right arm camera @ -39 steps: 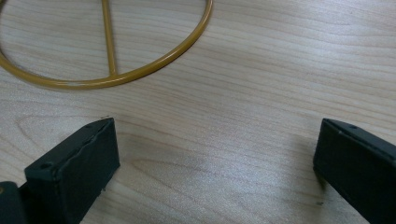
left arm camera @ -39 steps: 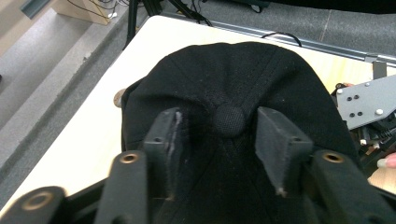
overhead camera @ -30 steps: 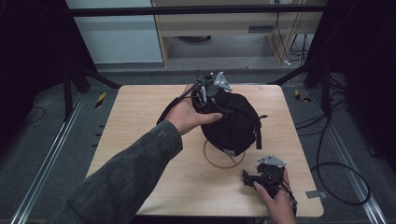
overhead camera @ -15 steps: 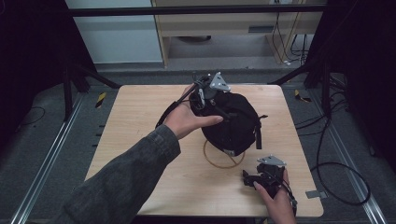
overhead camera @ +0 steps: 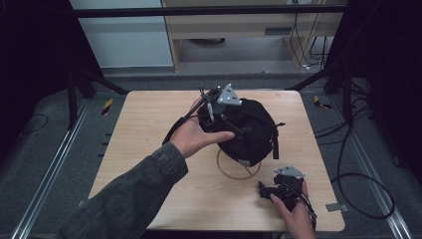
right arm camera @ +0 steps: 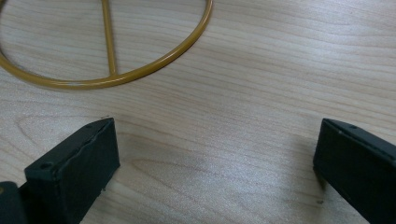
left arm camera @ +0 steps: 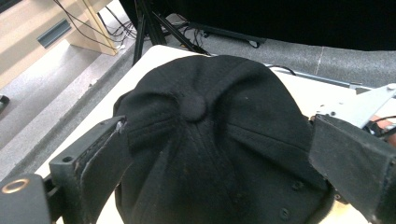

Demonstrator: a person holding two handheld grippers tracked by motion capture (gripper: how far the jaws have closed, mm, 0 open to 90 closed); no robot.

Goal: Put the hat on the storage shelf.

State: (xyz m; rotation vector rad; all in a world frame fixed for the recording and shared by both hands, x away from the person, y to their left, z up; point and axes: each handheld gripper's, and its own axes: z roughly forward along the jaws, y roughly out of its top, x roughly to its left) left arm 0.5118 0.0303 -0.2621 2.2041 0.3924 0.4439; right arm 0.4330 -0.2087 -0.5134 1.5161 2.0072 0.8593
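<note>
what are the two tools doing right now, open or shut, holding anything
Left tool: open, jaws wide on either side of the black cap, not clamped on it.
Right tool: open, holding nothing, low over the table near the yellow ring.

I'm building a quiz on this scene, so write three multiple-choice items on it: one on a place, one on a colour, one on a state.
1. Where is the yellow ring?
A. on the table, partly under the cap's near edge
B. on the floor
C. hung on the right hand-held gripper

2. What colour is the cap?
A. white
B. black
C. red

3. How do the jaws of the right hand-held gripper stand?
A. shut on the ring
B. shut on the cap
C. apart, with bare wood between them

Key: 1 A, the high view shows the ring lying on the wood at the cap's near side; 2 B, the left gripper view shows black cloth with a top button; 3 C, the right gripper view shows both jaws wide apart over the wood.
</note>
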